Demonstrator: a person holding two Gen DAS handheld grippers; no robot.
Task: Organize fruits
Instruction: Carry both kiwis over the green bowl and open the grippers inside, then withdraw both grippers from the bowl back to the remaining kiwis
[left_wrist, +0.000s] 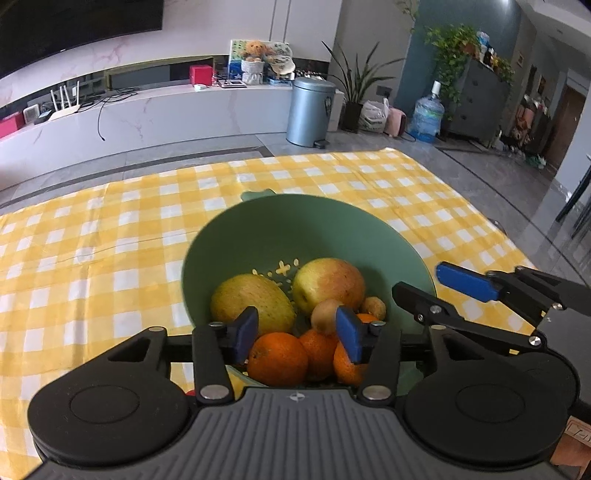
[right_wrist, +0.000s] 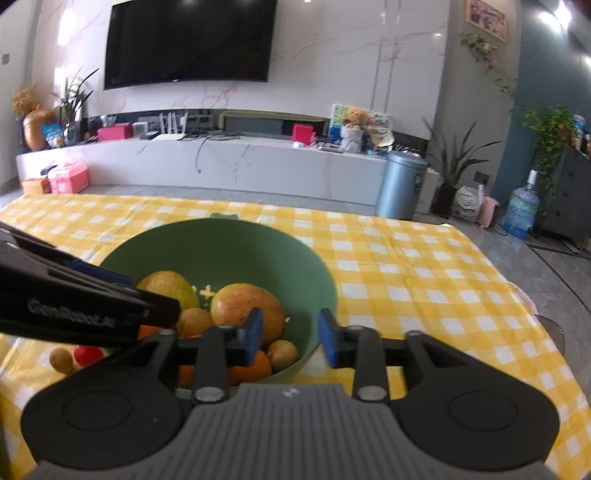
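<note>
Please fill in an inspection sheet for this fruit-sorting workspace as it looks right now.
Surface: yellow checked tablecloth, flat.
Job's things: green bowl holds two apples, oranges and small brown fruits; a brown fruit and a red fruit lie outside it on the cloth.
Clutter: nothing seen on the cloth.
Grippers: left gripper over the bowl, jaws open, empty; right gripper at the bowl's rim, jaws open, empty.
Cables: black cable hanging off the TV bench.
Surroundings: TV, bin, plants, water bottle.

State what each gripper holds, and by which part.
Nothing is held. The left gripper and right gripper are open, poised over the green bowl of fruit.
</note>
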